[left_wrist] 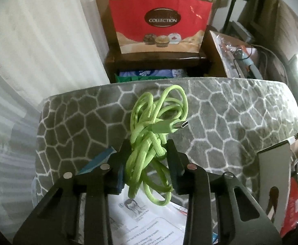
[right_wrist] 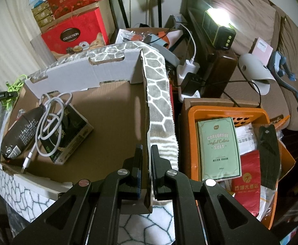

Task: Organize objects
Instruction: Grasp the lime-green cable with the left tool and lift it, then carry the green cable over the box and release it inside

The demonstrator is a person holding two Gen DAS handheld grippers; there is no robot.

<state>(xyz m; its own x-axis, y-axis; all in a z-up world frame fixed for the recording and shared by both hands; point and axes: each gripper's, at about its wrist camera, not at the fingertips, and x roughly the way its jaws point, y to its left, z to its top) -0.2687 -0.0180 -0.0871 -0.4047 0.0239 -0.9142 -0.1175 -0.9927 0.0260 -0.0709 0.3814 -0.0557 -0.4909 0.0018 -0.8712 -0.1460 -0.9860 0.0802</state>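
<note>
Fingers of the left hand-held gripper [left_wrist: 147,153] are pinched onto a tangled bundle of green cable [left_wrist: 149,134], lifted clear, its loops hanging down between the jaws and its metal plug [left_wrist: 180,125] pointing to the right. Below and ahead of the bundle lies a grey plush blanket [left_wrist: 230,110] with a pale cobble pattern, and printed paper sheets [left_wrist: 144,220] show between the gripper's arms. Beyond the blanket's far edge a red gift bag [left_wrist: 159,22] marked COLLECTION stands on a dark wooden stand [left_wrist: 159,59].

The right hand-held gripper [right_wrist: 146,155] is closed narrowly on the upright side flap [right_wrist: 143,106] of an open cardboard box [right_wrist: 112,122], one jaw on each face of the flap. Inside the box, toward its left end, a coiled white cable [right_wrist: 50,118] lies on top of a dark pouch [right_wrist: 20,132] and a dark printed carton [right_wrist: 71,134]. The same patterned blanket drapes over the box's right edge. At the far left of this view the green cable shows again, held outside the box, just beyond its left wall. To the right of the box stands an orange basket [right_wrist: 193,126] holding a pale green packet [right_wrist: 218,147] and red packaging [right_wrist: 247,181].
</note>
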